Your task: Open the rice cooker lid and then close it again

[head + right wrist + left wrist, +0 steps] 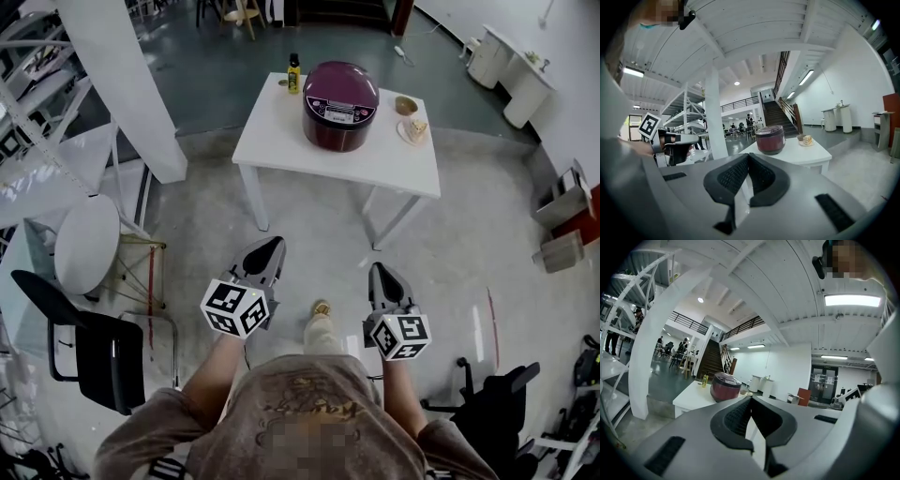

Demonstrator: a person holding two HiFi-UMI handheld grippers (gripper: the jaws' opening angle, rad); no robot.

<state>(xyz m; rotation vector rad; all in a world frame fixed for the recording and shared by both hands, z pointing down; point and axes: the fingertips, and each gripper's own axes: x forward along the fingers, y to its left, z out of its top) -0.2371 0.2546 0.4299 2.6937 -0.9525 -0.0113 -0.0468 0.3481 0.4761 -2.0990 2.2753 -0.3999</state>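
Left gripper [266,251] clenched, empty; right gripper [383,277] clenched, empty too. Cooker [339,105] sits well ahead on the table [281,141], lid down.

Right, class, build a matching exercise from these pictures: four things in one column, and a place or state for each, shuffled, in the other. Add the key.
Things:
1. rice cooker
2. yellow bottle
3. plate of cake
4. black chair

Places or states:
A. on the floor, at the person's left
B. right side of the white table
C. mid-table, lid down
D. table's far edge, left of the cooker in the head view

Pairs: 1-C, 2-D, 3-B, 4-A
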